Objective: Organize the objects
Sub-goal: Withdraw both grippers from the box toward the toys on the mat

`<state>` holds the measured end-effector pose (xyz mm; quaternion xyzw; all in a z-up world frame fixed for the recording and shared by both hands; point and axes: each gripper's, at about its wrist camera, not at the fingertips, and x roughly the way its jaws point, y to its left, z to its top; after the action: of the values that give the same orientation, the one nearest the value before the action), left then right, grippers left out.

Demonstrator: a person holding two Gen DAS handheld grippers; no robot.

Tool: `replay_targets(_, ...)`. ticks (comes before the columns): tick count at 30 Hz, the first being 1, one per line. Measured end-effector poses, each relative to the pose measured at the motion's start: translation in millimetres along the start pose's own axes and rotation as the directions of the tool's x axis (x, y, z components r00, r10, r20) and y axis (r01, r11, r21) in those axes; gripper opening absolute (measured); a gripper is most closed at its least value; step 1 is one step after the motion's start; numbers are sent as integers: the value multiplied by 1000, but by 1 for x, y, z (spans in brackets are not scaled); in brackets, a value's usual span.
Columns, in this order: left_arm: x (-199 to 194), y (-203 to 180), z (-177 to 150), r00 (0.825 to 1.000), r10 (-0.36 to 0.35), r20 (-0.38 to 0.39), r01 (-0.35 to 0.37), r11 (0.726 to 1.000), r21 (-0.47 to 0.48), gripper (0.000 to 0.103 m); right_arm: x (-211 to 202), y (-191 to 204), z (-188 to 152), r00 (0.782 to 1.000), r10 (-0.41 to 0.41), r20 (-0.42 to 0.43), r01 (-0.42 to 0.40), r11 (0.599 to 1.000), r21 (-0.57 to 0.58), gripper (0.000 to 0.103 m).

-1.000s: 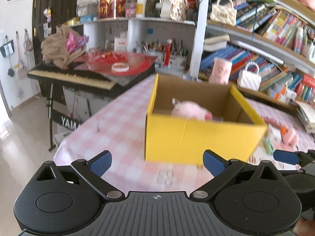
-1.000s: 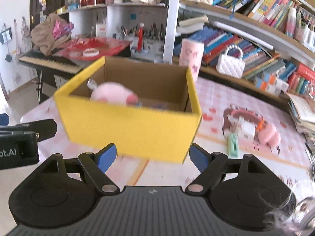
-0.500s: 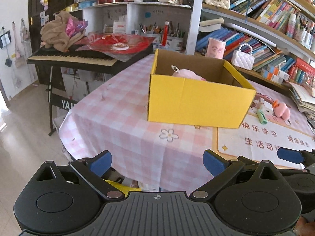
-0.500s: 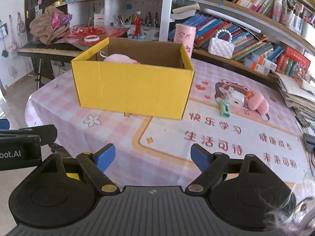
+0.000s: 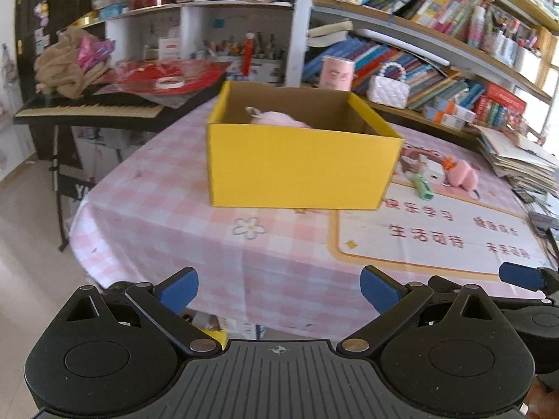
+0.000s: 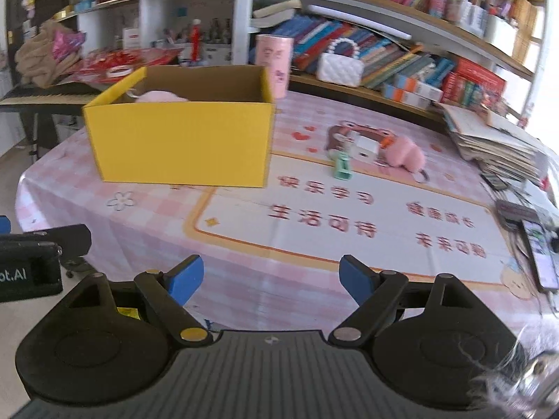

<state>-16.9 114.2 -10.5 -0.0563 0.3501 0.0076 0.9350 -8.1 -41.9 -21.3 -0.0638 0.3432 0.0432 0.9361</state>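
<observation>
- Yellow box (image 6: 181, 139) with a pink plush toy (image 6: 159, 96) inside stands on the table (image 5: 167, 237), ahead of the right claw (image 6: 270, 281) and a little to its left; a second ago it filled the view just in front of both claws, now it is well apart from them, so both have drawn back toward the table edge.
- Right claw is open, nothing between its blue pads; its opening changes only slightly in this second.
- Left claw (image 5: 279, 288) is open too, and empty; the box is straight ahead of it.
- Pink fluffy toy (image 6: 403, 152) and green item (image 6: 342, 166) lie loose on the mat, ahead and to the right of the right claw, beside the box.
- My judgement: one toy is stored already; the retreat gives room to reach the loose items next, probably with the right claw, which is nearer.
</observation>
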Motion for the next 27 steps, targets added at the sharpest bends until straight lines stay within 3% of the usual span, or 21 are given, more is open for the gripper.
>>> replay_targets(15, 24, -65, 7, 990, -129, -52, 133, 986, 103, 100, -1, -66, -9, 990, -135, -29, 137, 984, 115, 85)
replay_targets(27, 53, -104, 22, 989, -126, -82, 135, 984, 115, 100, 27, -105, 5, 990, -131, -58, 137, 983, 120, 85)
